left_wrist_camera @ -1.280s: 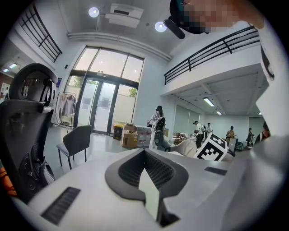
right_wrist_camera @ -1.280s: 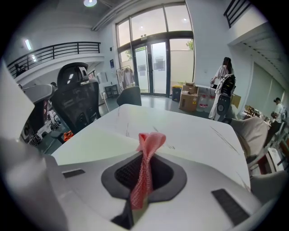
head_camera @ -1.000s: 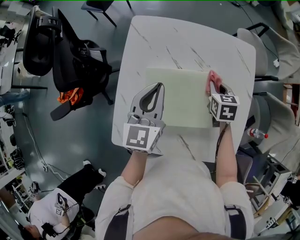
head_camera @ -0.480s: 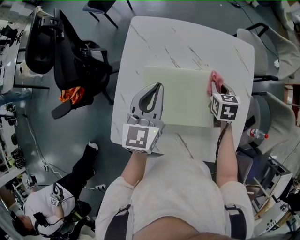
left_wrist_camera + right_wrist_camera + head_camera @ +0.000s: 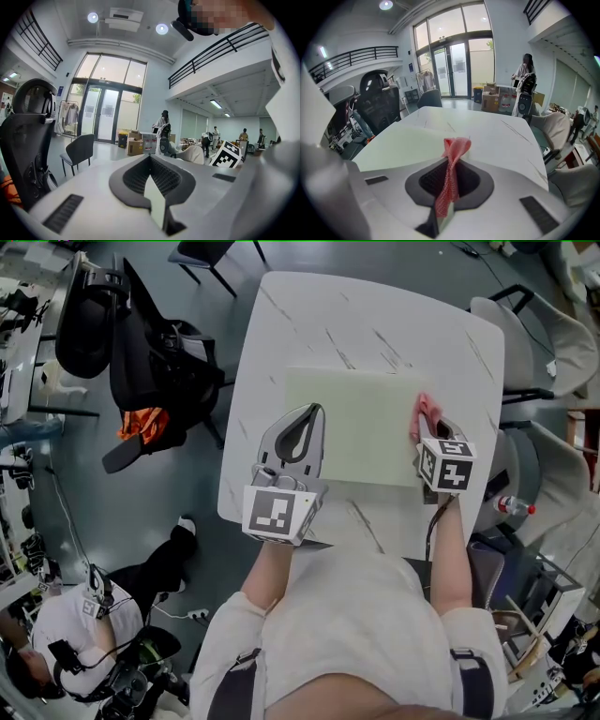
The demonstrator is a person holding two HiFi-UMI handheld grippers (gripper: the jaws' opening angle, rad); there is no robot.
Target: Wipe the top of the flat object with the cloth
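Head view: flat object (image 5: 361,427), a pale green board, lies flat on the white veined table (image 5: 375,324), roughly mid-table. Its long sides run left to right.

Left gripper (image 5: 314,411): lies over the board's left part, tips pointing away from the person and inside the board's outline. In the left gripper view the jaws are drawn together. Only a pale sliver shows at the seam, with nothing readable pinched there. Whether the gripper's underside presses on the board cannot be told.

Right gripper (image 5: 429,425): at the board's right edge, about halfway along that edge. In the right gripper view the jaws are clamped on the cloth (image 5: 423,411), a pink-red mesh. The cloth runs up through the jaw opening as a narrow twisted strip. Its free end stands above the tips and folds over to the right. In the head view the cloth sits just at the board's right border, over the seam between board and table. Contact between cloth and board cannot be confirmed from either view.

Surroundings: a black office chair (image 5: 141,343) stands left of the table, with something orange (image 5: 141,425) beside its base. A second person (image 5: 75,634) is on the floor at lower left, well apart from the table.
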